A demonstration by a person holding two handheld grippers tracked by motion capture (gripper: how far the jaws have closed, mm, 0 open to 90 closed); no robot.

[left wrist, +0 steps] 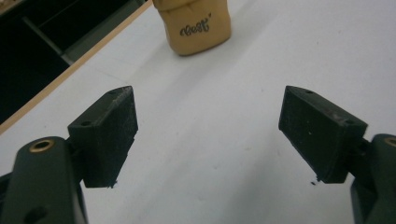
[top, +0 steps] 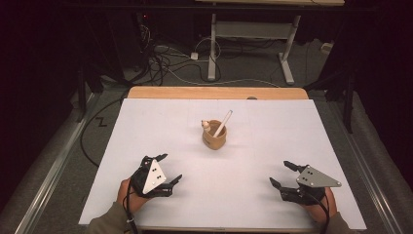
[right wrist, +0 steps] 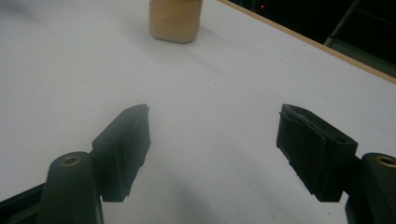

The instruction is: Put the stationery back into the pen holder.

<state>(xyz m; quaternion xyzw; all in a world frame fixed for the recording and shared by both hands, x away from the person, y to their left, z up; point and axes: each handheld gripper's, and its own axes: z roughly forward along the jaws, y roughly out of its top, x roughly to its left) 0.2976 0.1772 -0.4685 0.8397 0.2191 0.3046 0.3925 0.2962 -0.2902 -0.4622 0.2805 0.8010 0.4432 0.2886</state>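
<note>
A tan cup (top: 215,136) stands upright near the middle of the white table (top: 146,126), with a white stick (top: 223,123) leaning out of it to the upper right and a small tan figure (top: 206,125) at its left rim. Dark script marks the cup (left wrist: 196,27) in the left gripper view, and the cup (right wrist: 175,19) stands far off in the right gripper view. My left gripper (top: 167,168) rests at the front left, open and empty. My right gripper (top: 284,173) rests at the front right, open and empty. Both point toward the cup from well short of it.
The table's wooden far edge (top: 216,92) borders a grey floor with tangled cables (top: 165,61) and a white desk frame (top: 251,39). Metal rails (top: 53,161) run along both sides of the table.
</note>
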